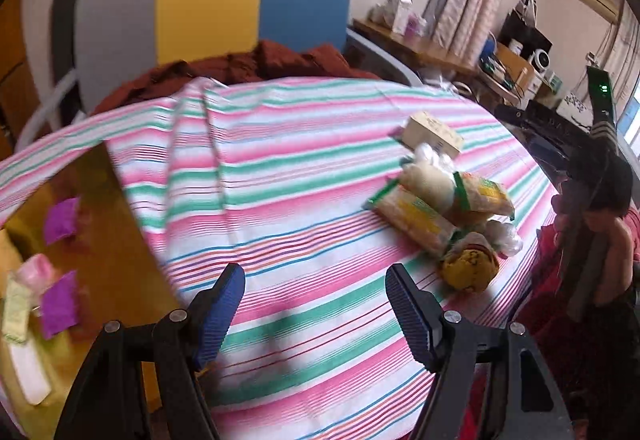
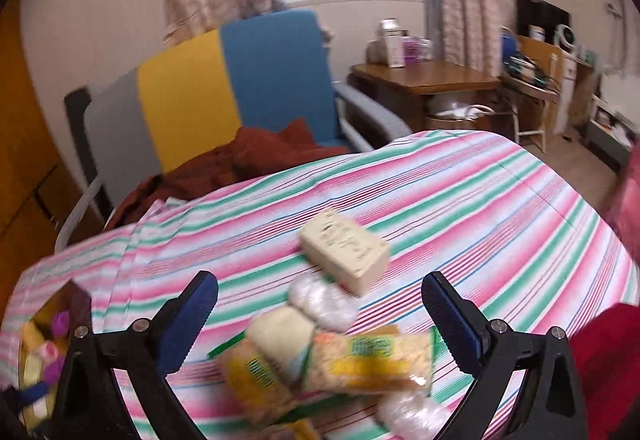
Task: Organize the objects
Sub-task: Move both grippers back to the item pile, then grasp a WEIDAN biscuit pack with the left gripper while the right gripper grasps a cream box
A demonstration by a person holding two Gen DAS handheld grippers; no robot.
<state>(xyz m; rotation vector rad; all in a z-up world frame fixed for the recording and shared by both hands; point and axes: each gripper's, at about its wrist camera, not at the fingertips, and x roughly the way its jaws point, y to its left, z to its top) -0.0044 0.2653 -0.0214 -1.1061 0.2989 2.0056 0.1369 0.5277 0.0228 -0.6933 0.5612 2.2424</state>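
A pile of snack packets lies on the striped tablecloth (image 1: pixel 280 168): yellow-green cracker packs (image 1: pixel 416 220), a cream box (image 1: pixel 434 132), clear-wrapped white pieces (image 1: pixel 430 156) and a yellow-brown wrapped bun (image 1: pixel 470 262). My left gripper (image 1: pixel 316 310) is open and empty, left of the pile. A yellow box (image 1: pixel 104 240) at the left holds purple packets (image 1: pixel 60 218) and other items. In the right wrist view my right gripper (image 2: pixel 320 320) is open over the cracker packs (image 2: pixel 360 360), with the cream box (image 2: pixel 346 248) just beyond. The yellow box (image 2: pixel 44 352) shows at the lower left.
A grey, yellow and blue chair (image 2: pixel 208 88) with a rust-red cloth (image 2: pixel 240 160) stands behind the table. A wooden desk (image 2: pixel 424 80) with bottles and cluttered shelves (image 2: pixel 560 60) lie at the back right. A person in red (image 1: pixel 600 240) is at the right table edge.
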